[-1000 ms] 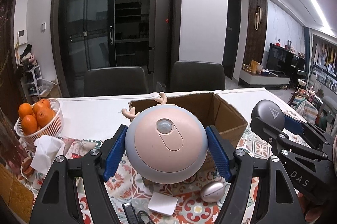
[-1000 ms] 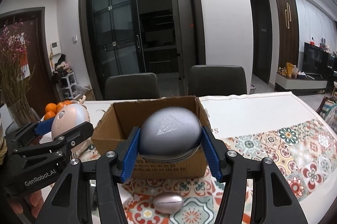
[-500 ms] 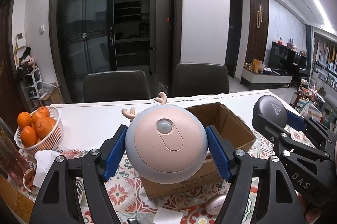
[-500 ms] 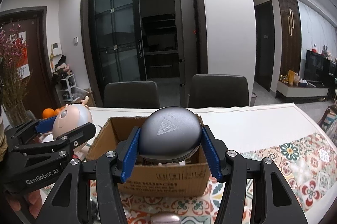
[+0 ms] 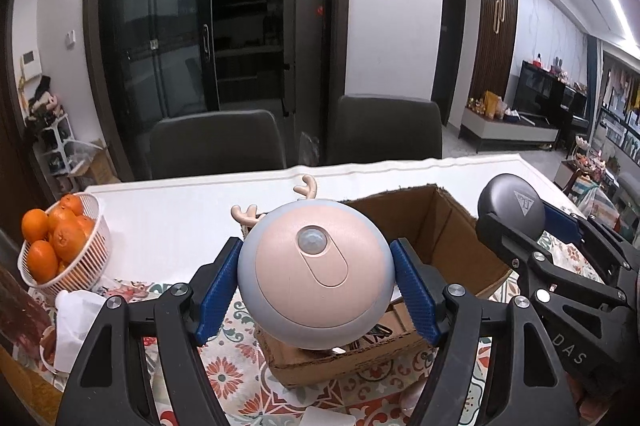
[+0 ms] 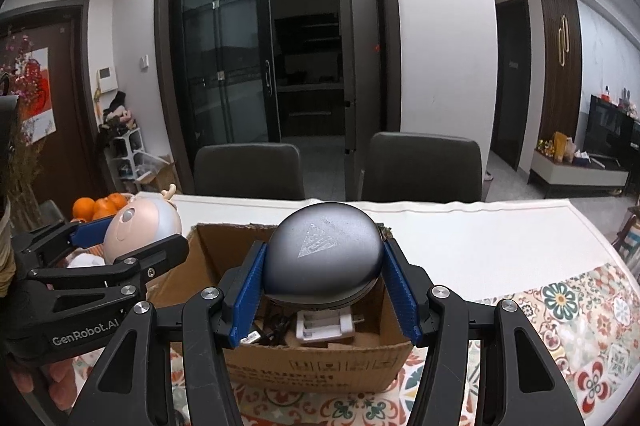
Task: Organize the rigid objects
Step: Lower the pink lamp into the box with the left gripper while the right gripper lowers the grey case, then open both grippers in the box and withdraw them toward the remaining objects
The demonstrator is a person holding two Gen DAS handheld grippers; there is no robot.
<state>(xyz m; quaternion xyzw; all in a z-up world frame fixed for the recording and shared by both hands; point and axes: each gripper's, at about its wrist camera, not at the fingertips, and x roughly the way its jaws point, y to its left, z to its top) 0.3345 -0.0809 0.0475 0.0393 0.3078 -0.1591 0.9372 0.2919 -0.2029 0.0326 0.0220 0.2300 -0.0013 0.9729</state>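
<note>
We carry both items over the cardboard box point(image 6: 316, 362): left hand-held gripper point(image 5: 316, 290) clamps the antlered lamp point(image 5: 316, 274), right hand-held gripper point(image 6: 322, 290) clamps the grey case point(image 6: 322, 262); neither is dropped in yet.

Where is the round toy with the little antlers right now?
The antlered toy is clamped in the left gripper, held above the near-left corner of the cardboard box, with the basket of oranges farther left.

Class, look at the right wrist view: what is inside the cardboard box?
Inside the cardboard box lie a white charger-like block and some dark cables. The grey case in the right gripper covers the rest.
</note>
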